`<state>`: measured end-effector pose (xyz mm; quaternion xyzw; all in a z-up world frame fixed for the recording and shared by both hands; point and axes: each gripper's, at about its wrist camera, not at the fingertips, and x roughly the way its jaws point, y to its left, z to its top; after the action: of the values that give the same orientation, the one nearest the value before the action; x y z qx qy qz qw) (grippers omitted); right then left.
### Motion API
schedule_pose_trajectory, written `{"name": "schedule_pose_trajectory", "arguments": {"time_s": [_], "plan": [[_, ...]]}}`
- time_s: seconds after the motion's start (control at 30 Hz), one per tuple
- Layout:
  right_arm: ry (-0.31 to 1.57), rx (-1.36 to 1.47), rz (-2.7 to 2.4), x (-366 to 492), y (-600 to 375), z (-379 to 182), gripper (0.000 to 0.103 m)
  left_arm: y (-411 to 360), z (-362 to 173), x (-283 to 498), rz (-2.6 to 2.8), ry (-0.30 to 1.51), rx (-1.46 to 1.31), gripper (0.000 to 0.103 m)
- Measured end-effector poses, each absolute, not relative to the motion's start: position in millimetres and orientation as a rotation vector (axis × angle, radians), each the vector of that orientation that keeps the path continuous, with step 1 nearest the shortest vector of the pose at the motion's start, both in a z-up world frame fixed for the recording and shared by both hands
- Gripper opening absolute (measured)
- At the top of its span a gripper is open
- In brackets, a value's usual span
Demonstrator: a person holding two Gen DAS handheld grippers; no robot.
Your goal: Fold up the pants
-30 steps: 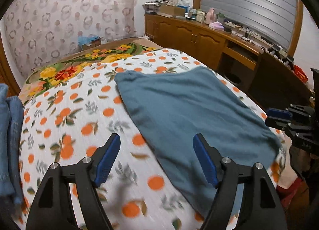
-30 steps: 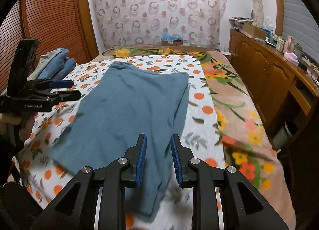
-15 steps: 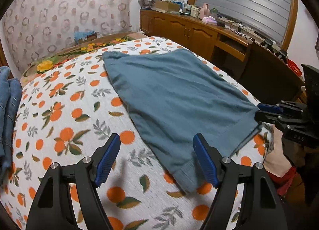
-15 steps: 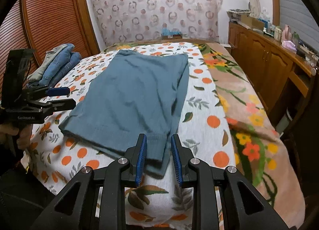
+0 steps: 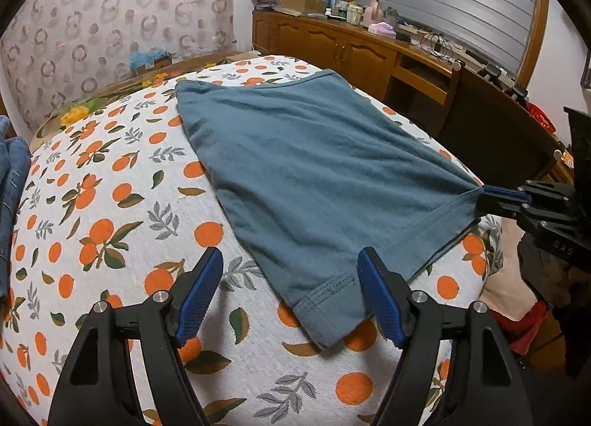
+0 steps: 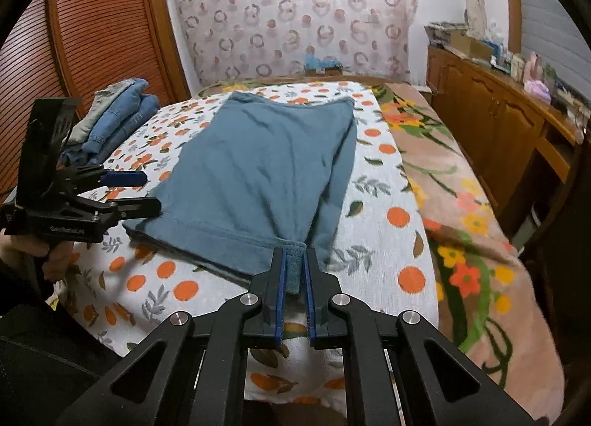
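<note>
The teal-blue pants [image 5: 306, 167] lie folded flat on the bed's orange-print sheet [image 5: 110, 204]; they also show in the right wrist view [image 6: 258, 167]. My left gripper [image 5: 291, 296] is open, its blue pads on either side of the near hem corner, which lies between them. In the right wrist view the left gripper [image 6: 142, 193] stands open at the pants' left hem corner. My right gripper [image 6: 293, 274] is shut on the other hem corner and pulls the cloth taut; it also shows in the left wrist view [image 5: 484, 193].
A stack of folded jeans [image 6: 110, 112] lies at the bed's far left. A floral blanket [image 6: 461, 223] covers the bed's right side. A wooden cabinet run [image 5: 351, 53] with clutter stands along the wall. A dark chair back [image 5: 491, 138] stands by the bed.
Both grippers have drawn back toward the bed's near edge. The right gripper has closed tighter on the hem corner and pulled it taut. The left gripper now straddles the other corner, still open.
</note>
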<state>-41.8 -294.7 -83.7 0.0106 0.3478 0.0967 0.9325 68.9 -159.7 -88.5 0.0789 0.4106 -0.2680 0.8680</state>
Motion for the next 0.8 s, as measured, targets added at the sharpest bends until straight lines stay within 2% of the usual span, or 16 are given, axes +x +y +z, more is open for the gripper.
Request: {"name": "schedule_pose_trajectory", "arguments": {"time_s": [0.1, 0.17, 0.27, 0.63, 0.73, 0.8], "plan": [[0.715, 0.041, 0.168, -39.8, -297.9, -85.4, 0.01, -162.4, -91.6, 66.3, -0.566, 0.865, 0.173, 0.076], [0.716, 0.044, 0.156, -38.2, -297.9, -85.9, 0.025, -164.3, -92.8, 64.5, -0.57, 0.865, 0.177, 0.076], [0.719, 0.05, 0.146, -35.7, -297.3, -87.1, 0.033, -165.4, -94.8, 63.4, -0.576, 0.87, 0.174, 0.076], [0.73, 0.078, 0.167, -29.3, -296.7, -95.7, 0.034, -160.3, -100.4, 60.8, -0.586, 0.887, 0.153, 0.074], [0.73, 0.07, 0.174, -29.6, -294.7, -95.9, 0.034, -159.2, -100.0, 57.7, -0.598, 0.887, 0.148, 0.068], [0.73, 0.069, 0.185, -29.3, -293.1, -96.3, 0.034, -158.8, -99.3, 55.6, -0.612, 0.887, 0.14, 0.06]]}}
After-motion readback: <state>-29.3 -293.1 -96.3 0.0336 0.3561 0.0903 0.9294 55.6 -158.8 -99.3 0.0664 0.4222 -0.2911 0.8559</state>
